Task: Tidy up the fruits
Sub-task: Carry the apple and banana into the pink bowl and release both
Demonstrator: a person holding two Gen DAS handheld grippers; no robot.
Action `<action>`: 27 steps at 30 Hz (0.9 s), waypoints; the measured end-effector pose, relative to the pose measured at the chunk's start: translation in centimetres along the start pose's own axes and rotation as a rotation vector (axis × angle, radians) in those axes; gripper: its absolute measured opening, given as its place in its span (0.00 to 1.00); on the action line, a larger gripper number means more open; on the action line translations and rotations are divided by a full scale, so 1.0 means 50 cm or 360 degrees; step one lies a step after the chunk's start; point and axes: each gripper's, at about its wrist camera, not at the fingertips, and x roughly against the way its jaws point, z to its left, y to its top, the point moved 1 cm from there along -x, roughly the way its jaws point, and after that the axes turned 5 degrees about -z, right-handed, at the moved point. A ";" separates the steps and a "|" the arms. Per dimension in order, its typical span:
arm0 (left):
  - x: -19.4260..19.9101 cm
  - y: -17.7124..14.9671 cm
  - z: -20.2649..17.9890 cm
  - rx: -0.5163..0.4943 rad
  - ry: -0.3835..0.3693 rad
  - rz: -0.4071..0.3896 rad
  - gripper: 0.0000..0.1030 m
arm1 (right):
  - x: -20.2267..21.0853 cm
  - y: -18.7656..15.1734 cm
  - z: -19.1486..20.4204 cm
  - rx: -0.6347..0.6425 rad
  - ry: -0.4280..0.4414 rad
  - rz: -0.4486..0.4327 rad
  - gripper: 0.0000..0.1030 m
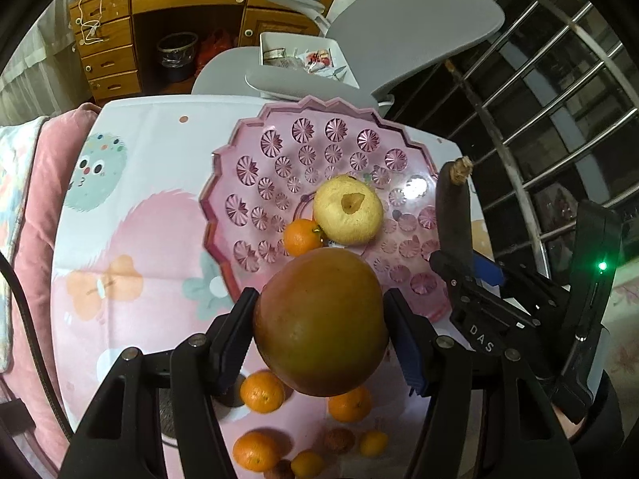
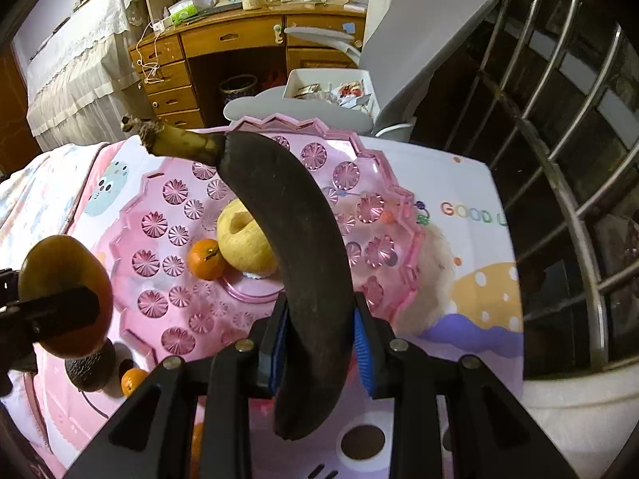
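My left gripper (image 1: 321,333) is shut on a big reddish-green mango (image 1: 319,319), held above the near rim of the pink fruit plate (image 1: 247,143). My right gripper (image 2: 321,337) is shut on a blackened banana (image 2: 295,247) that rises over the same plate (image 2: 159,263), stem to the upper left. On the plate lie a yellow apple (image 1: 347,209) (image 2: 243,245) and a small tangerine (image 1: 301,236) (image 2: 205,259). The mango (image 2: 64,291) also shows at the left of the right wrist view. The banana (image 1: 453,215) also shows at the right of the left wrist view.
Several tangerines (image 1: 261,391) and small dark fruits lie on the patterned tablecloth (image 1: 131,247) under my left gripper. An avocado (image 2: 90,367) and a tangerine (image 2: 131,381) sit left of the plate. A grey chair (image 1: 399,28), a wooden desk (image 1: 167,20) and a metal window grille (image 1: 559,92) stand beyond the table.
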 end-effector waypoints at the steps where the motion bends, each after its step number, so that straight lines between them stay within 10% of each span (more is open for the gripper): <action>1: -0.011 0.005 -0.004 -0.0001 0.0011 0.0007 0.60 | -0.008 0.002 -0.001 0.0003 0.0005 0.0008 0.29; 27: -0.068 0.042 -0.039 -0.0030 0.0115 0.0041 0.66 | -0.041 0.015 -0.035 -0.0208 0.0158 -0.0002 0.42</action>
